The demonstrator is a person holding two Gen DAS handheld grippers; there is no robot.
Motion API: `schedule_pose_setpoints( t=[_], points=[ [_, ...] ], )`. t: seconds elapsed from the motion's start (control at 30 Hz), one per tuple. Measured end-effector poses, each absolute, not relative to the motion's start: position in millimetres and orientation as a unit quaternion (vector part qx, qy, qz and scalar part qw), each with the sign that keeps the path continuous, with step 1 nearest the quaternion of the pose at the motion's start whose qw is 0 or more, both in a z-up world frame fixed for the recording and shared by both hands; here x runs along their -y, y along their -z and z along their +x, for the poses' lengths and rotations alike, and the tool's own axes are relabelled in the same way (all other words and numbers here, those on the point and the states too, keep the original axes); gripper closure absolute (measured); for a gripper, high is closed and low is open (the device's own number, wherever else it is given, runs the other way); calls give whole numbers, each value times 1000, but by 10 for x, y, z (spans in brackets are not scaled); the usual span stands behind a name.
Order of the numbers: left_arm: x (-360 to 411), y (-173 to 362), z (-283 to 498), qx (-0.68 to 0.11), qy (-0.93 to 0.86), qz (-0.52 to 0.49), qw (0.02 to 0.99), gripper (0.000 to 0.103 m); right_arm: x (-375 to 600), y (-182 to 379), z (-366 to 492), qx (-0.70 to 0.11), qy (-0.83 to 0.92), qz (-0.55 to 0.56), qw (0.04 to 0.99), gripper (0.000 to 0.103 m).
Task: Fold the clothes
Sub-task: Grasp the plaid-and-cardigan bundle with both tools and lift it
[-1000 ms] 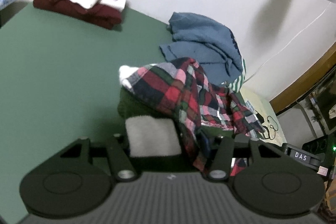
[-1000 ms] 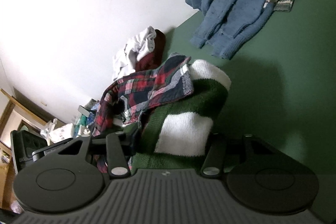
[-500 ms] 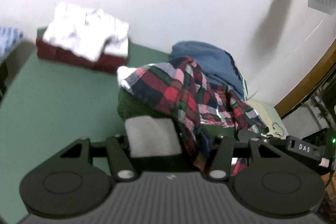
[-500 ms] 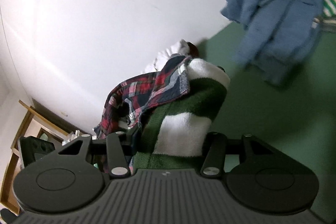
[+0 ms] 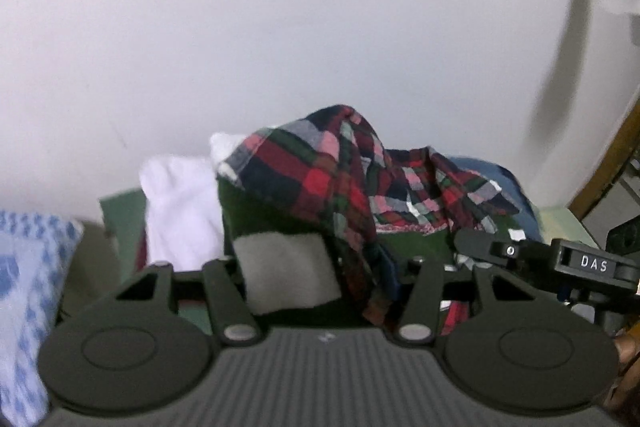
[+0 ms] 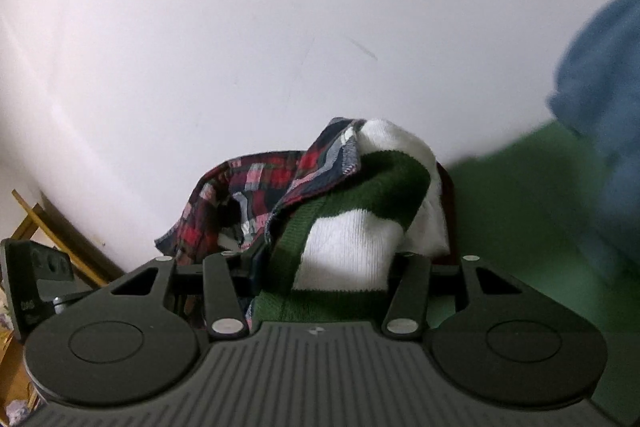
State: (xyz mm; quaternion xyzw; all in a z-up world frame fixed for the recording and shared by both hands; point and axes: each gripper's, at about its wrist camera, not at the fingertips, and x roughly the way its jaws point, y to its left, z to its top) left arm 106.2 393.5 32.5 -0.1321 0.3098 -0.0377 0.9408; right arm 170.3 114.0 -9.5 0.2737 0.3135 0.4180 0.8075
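Observation:
A folded bundle is held up between both grippers: a green-and-white striped knit [image 5: 288, 271] [image 6: 352, 239] with a red plaid shirt [image 5: 320, 175] [image 6: 256, 187] draped over it. My left gripper [image 5: 320, 279] is shut on one end of the bundle; its fingertips are buried in the cloth. My right gripper [image 6: 320, 267] is shut on the other end, and its body [image 5: 560, 259] shows at the right of the left wrist view. The bundle hangs above the green table [image 6: 520, 211], close to the white wall.
A white garment [image 5: 180, 207] on a dark red one lies behind the bundle. A blue sweater [image 6: 600, 99] sits at the right on the table. A blue-patterned cloth [image 5: 28, 287] is at the far left. Wooden furniture [image 6: 36, 223] stands beside the table.
Both grippers have lifted and tilted up with the bundle toward the wall. The table has dropped almost out of view and the white stack now sits right behind the bundle.

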Motion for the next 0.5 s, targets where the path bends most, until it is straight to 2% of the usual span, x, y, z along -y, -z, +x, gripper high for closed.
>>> schedule_pose_setpoints(
  t=[0.27, 0.43, 0.47, 0.5],
  points=[
    [-4586, -43, 1791, -318, 28, -139, 937, 50, -1854, 267, 2183, -288, -405, 254, 829, 52],
    [-4727, 283, 2049, -337, 29, -135, 931, 49, -2034, 500, 2347, -291, -398, 221, 841, 52],
    [-4738, 355, 2075, -340, 31, -128, 931, 48, -2041, 551, 2360, -291, -398, 216, 843, 52],
    [-4741, 404, 2102, -343, 29, -122, 931, 41, -2052, 602, 2373, -292, -396, 211, 845, 51]
  ],
)
